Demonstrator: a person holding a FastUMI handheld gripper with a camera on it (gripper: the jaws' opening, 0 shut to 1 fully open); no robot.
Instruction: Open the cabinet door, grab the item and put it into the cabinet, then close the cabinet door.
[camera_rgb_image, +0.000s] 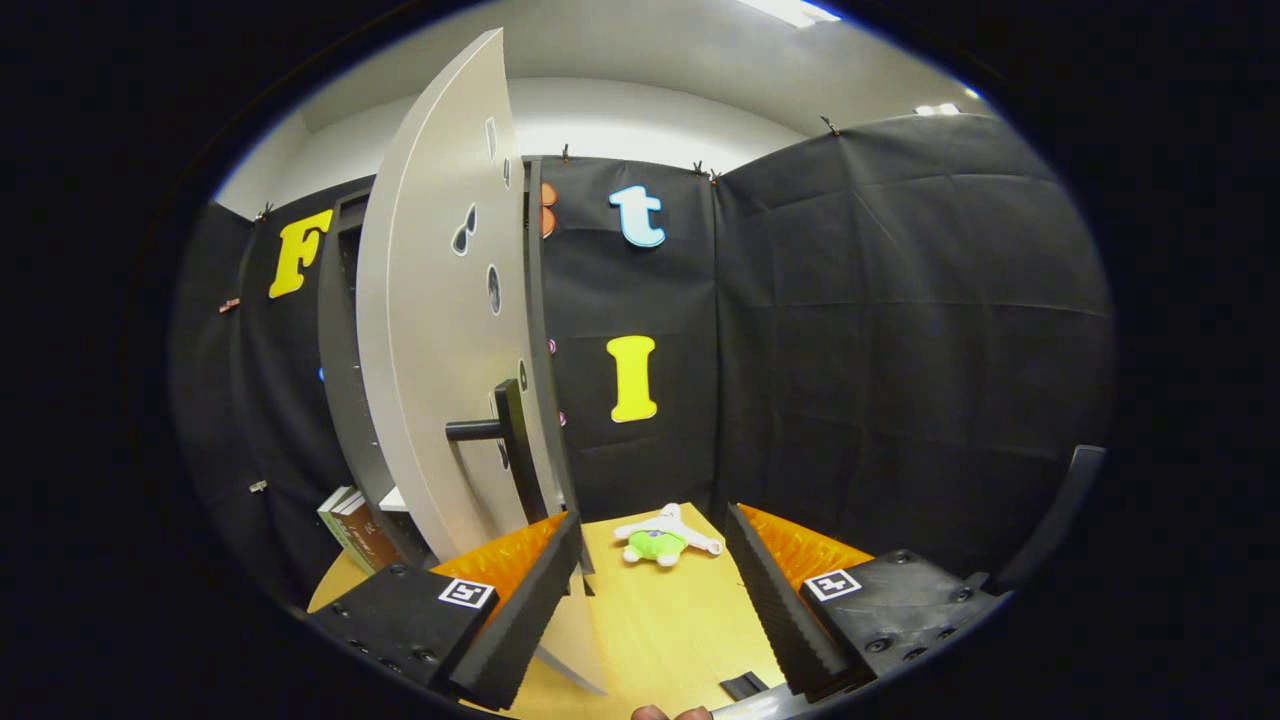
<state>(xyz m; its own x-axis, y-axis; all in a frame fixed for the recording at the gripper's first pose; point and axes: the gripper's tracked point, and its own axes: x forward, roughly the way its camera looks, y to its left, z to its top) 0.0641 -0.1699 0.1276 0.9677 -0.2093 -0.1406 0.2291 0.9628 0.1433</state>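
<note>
With the gripper (655, 590) fingers spread wide and empty, the small plush toy (662, 540) lies on the table (660, 630) just right of the open cabinet door (440, 330), looking light and squashy, best pinched across its belly.

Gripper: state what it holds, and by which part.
Nothing. The gripper is open, the cabinet door beside one finger, the plush toy just ahead.

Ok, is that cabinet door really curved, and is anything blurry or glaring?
Gripper view: the cabinet door bows from fisheye distortion, not shape; the plush toy on the table beyond the open gripper looks sharp; the ceiling light is blown out, with soft shadows elsewhere.
</note>
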